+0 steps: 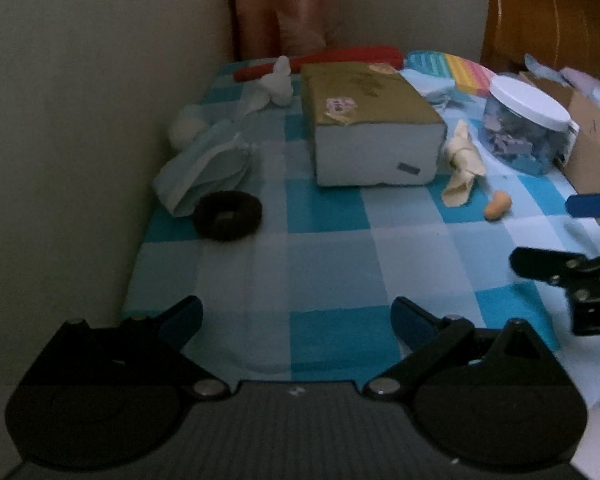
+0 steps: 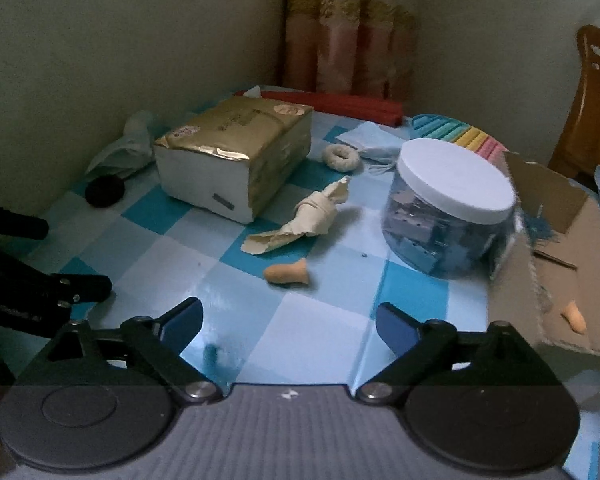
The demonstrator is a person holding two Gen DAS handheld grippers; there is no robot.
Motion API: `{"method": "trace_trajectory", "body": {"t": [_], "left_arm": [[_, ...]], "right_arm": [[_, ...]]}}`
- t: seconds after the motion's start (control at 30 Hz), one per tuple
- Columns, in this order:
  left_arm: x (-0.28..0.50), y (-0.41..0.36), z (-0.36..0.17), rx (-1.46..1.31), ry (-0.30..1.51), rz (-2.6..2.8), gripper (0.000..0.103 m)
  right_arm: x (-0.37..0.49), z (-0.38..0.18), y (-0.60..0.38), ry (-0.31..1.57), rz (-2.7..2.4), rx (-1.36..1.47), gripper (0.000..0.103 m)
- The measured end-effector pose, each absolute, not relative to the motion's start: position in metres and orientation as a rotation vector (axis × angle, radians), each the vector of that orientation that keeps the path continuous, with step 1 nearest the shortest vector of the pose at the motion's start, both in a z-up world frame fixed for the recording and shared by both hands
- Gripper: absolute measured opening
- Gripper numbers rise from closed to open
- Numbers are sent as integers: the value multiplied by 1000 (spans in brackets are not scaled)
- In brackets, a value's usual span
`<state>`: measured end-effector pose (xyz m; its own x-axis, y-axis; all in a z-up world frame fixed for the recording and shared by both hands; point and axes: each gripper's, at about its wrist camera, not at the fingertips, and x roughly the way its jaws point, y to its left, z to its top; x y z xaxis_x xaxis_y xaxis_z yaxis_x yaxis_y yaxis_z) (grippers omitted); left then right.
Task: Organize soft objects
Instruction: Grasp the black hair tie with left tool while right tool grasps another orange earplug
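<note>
Earplug [image 2: 287, 273], orange and soft, lies on the checked tablecloth [image 2: 332, 320], just ahead of the right gripper [image 2: 289, 322] and nearly centred between its fingers. Long axis runs left–right across the gripper's line, flared end to the right. Right gripper stands wide, nothing between the jaws. Left gripper [image 1: 297, 320] also wide and empty; from it the earplug [image 1: 497, 205] sits well off to the far right, so the right hand is the nearer one. Judgement: a short reach forward and down should bracket it. Other soft items: cream cloth roll [image 2: 300, 220] just beyond the earplug, black hair tie [image 1: 227, 215] and face mask [image 1: 204, 172] at far left. Cardboard box [image 2: 540, 280] at right already holds another orange earplug.
</note>
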<state>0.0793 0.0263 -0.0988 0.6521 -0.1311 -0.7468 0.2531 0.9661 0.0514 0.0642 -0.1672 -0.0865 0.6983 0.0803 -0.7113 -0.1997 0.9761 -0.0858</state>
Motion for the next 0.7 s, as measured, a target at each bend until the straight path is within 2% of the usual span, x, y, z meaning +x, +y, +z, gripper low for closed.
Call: {"method": "trace_trajectory", "body": {"t": [0.1,0.17,0.33,0.5,0.7], "left_arm": [[84,29,-99,130,831,-214,100],[87,29,-99,126,825,-212,100],[97,33,-99,100,821,-203,100],[106,35,-102,74,823,-202,100],[119,33,-103,63,807,-197,98]], "right_arm": [[76,-93,-164,796,151,-167,78],[81,-96,-162,795,151,-166,75],[91,-99,-162,785,170,-142,73],[94,-98,-162,771,179,-134,64],[95,-99,-162,767,185,-134,63]]}}
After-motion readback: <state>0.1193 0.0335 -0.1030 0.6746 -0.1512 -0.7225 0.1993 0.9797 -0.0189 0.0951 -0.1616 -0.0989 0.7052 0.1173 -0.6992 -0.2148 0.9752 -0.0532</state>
